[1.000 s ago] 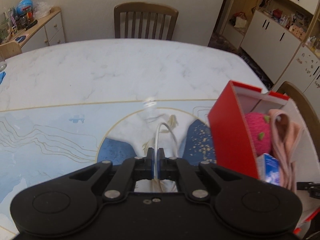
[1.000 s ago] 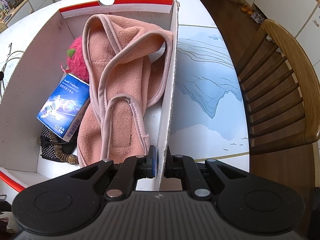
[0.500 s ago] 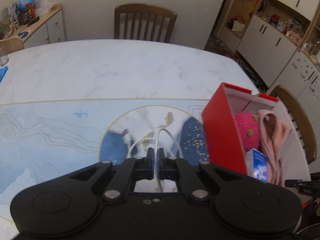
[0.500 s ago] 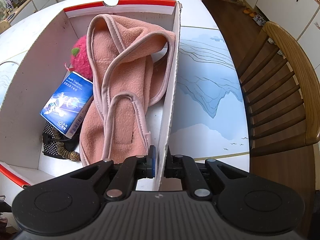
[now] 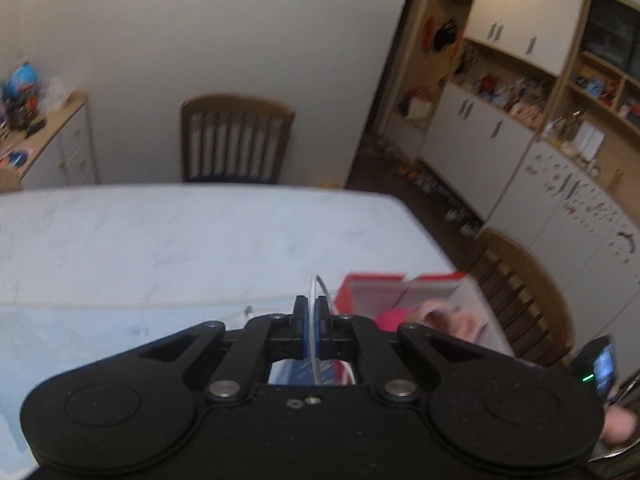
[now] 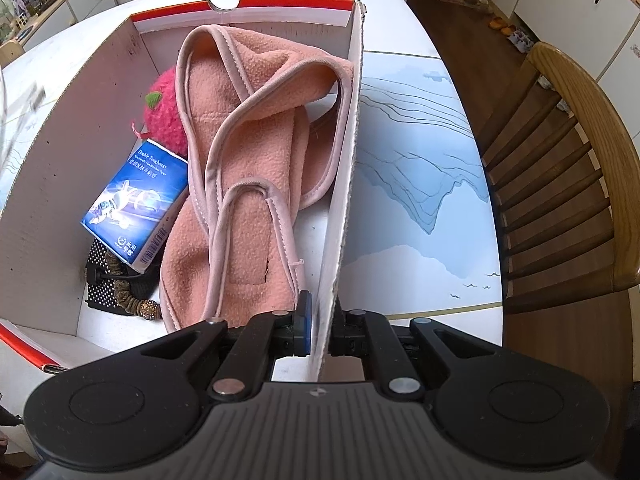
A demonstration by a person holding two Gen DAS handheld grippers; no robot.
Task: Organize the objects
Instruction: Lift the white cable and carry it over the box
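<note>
A: A dining room, a marble-look table point(image 5: 168, 240) with a blue printed mat, wooden chairs around it. What is each claw doing?

B: The left claw point(image 5: 311, 322) is pinched together on a thin white cable point(image 5: 316, 292), which loops up just past its tips, clear of the table. The right claw point(image 6: 318, 330) is clamped on the right-hand wall of the cardboard box point(image 6: 348, 168), steadying it.

A: And inside the box?

B: A pink fleece scarf point(image 6: 248, 152) along the right wall, a pink plush ball point(image 6: 166, 114) to its left, a blue carton point(image 6: 138, 204) nearer, and a black dotted pouch point(image 6: 108, 288) beneath that.

A: So which step is this?

B: I judge it's carrying the cable to the box. Next the left claw needs to come over the open top, lower, and let go, taking care that the trailing end doesn't snag the rim.
</note>
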